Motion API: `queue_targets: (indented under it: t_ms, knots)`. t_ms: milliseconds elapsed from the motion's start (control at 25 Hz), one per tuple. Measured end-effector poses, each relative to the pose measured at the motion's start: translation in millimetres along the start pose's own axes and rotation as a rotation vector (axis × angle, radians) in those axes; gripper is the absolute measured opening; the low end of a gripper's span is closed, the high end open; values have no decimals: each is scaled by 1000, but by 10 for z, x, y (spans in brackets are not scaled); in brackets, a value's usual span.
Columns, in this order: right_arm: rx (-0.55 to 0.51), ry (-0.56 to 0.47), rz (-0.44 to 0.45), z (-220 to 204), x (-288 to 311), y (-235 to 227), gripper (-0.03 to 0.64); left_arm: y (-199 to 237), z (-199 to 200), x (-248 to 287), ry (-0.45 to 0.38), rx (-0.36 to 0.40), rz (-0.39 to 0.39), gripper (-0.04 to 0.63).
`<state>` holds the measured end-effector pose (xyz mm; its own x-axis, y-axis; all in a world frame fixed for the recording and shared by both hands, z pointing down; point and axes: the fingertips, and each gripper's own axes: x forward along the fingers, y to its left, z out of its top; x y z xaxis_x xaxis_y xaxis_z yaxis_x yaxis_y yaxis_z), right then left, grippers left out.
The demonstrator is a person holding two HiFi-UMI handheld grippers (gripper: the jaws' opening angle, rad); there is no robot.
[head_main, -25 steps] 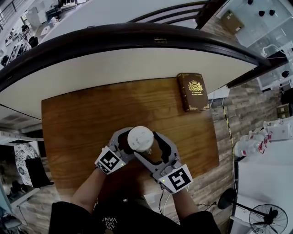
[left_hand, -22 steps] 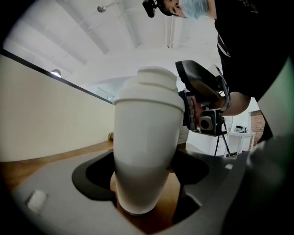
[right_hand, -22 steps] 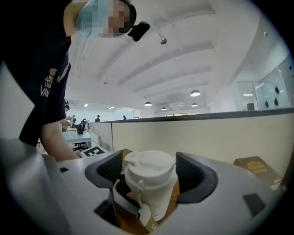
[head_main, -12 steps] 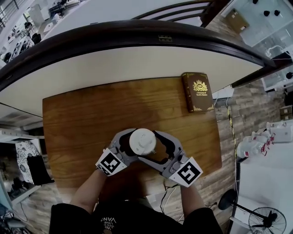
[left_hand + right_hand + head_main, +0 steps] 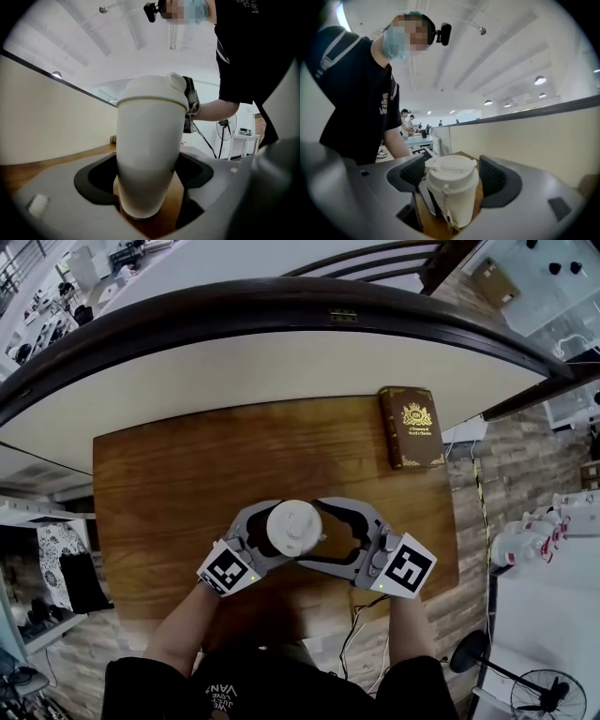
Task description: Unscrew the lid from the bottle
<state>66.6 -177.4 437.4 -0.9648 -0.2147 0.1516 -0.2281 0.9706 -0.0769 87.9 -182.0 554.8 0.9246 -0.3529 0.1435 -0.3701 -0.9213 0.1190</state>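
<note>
Seen from above, a white bottle (image 5: 292,542) with its lid (image 5: 294,522) on stands near the front of a wooden table (image 5: 178,479), flanked by the left gripper (image 5: 270,536) and right gripper (image 5: 319,532). A brown, gilt-stamped book (image 5: 411,427) lies flat at the table's far right corner.

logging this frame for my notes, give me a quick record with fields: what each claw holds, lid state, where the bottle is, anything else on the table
left claw: shut on the white bottle, low on its body
right claw: shut on the lid
lid state: on the bottle, not off yet
bottle place: standing on the wooden table
other: brown book at the table's far right corner
</note>
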Motion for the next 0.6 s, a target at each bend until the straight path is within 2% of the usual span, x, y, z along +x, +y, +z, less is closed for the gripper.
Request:
queue_targets:
  t_ms: [160,280,400,600]
  knots:
    - [58,-120,-340,112,-245,-111,326,3,-7,-1,12,-4,14,374]
    - [114,-163,-534,71,-302,-57,325,-2,-17,-1,19,-2,36,374]
    - [161,-191,-661,14,-267,38,325,-8,-26,3,30,-10,65,374]
    - [99,-153,-759,-24,-131,93,325,-1,-72,46,38,39,97,374]
